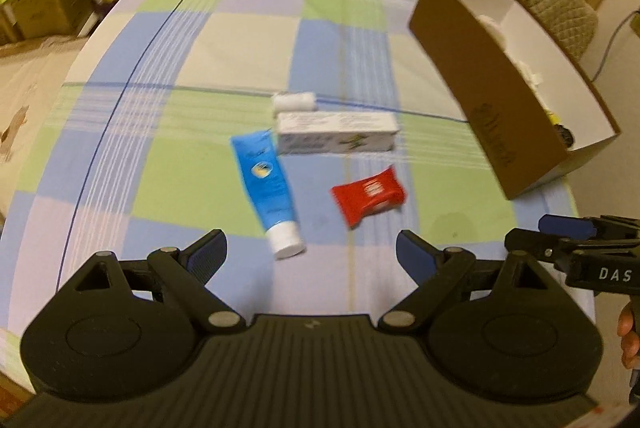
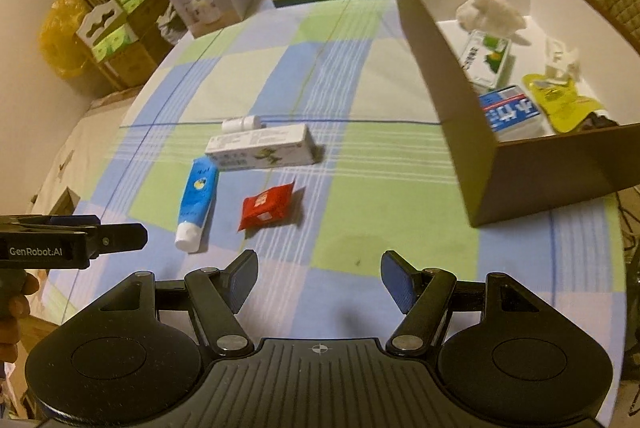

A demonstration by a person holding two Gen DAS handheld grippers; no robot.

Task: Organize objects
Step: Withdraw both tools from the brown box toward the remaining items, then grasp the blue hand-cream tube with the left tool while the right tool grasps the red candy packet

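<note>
The table carries a checked cloth of blue, green and cream squares, and the things to organize lie near its middle. The largest of them is the brown cardboard box, open at the top and white inside, which stands at the right side of the table; in it lie a white crumpled thing, a small green and white carton, a blue and white pack with Chinese characters, and a yellow wrapper. To the left of the box, well apart from it, lies a long white carton with green print, too blurred to read. Just behind it lies a small white roll. A blue tube with a white cap and a round yellow and white mark lies just beside the near left end of the carton. Near it, to the right, lies a red packet with a white label, which I cannot read. The left gripper hangs above the near table edge with its fingers wide apart and nothing between them; its side reads "GenRobot.AI" in the right wrist view. The right gripper is also spread open and empty, and its side shows the letters "DAS" in the left wrist view.
</note>
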